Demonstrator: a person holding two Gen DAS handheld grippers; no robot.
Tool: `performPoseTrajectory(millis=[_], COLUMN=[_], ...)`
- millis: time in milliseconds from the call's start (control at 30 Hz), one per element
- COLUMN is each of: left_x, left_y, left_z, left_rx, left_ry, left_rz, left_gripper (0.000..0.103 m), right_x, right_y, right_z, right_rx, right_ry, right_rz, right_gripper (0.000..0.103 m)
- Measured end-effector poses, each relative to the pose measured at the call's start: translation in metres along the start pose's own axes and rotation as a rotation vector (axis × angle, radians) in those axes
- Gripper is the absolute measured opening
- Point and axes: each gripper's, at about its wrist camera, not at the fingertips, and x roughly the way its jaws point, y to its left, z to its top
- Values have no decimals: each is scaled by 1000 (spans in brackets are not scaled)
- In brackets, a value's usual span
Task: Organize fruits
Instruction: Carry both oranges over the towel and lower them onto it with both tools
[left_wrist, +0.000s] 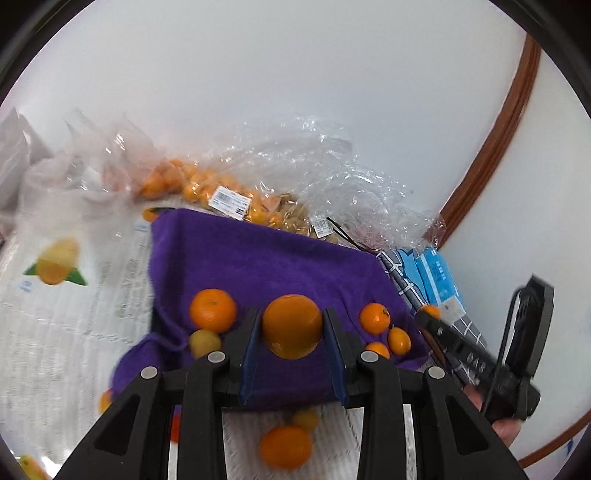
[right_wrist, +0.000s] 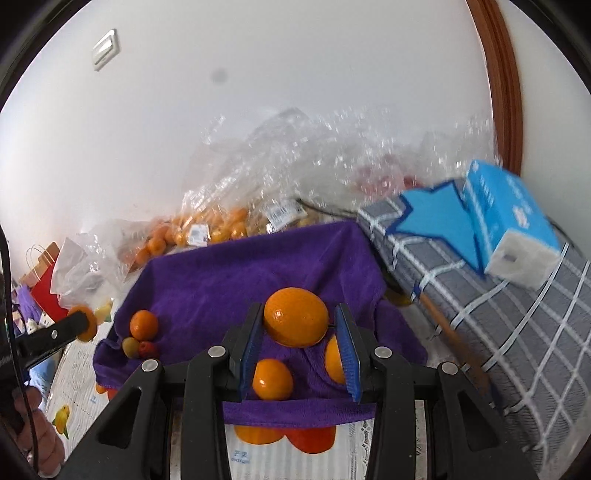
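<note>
Two tongs each grip an orange. The left tongs are closed on a large orange, its sides pressed against both blue pads, above the purple towel. The right tongs likewise clamp a second orange between their pads, over the same towel.

Just left of the left tongs, a mandarin sits on the towel with a yellowish fruit touching it from below. To their right lie three small orange fruits close together near the towel's edge. Below the left tongs, off the towel on the white patterned surface, another orange rests with a small yellowish fruit just above it.

In the right wrist view, a smaller orange lies between and under the right tongs' fingers, and another one shows partly behind the right pad. Far left of them, at the towel's corner, sits a small cluster of fruit: one orange, one yellowish, one red.

Beyond both tongs, clear plastic bags hold many small orange fruits. To the right of the right tongs, a blue tissue pack lies on a grey checked cloth.
</note>
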Motion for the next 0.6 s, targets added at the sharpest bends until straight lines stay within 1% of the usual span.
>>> performPoseTrajectory(millis=[133, 200, 267, 333, 433, 600], left_x=[18, 27, 32, 35, 39, 49], left_y=[1, 2, 1, 3, 9, 12], left_z=[-10, -15, -18, -18, -18, -22], left_rx=[-1, 18, 45, 45, 4, -18], left_ry=[-2, 19, 19, 22, 46, 83], left_rz=[9, 14, 19, 28, -19, -31], left_gripper=[31, 31, 31, 31, 31, 31], right_x=[9, 12, 17, 22, 27, 28], right_y=[-5, -4, -2, 3, 7, 8], right_z=[-4, -5, -7, -10, -13, -15], right_rx=[2, -1, -8, -27, -57, -64], right_ry=[28, 38, 53, 71, 86, 92], right_rz=[15, 27, 31, 26, 1, 3], right_gripper=[38, 38, 38, 38, 39, 39])
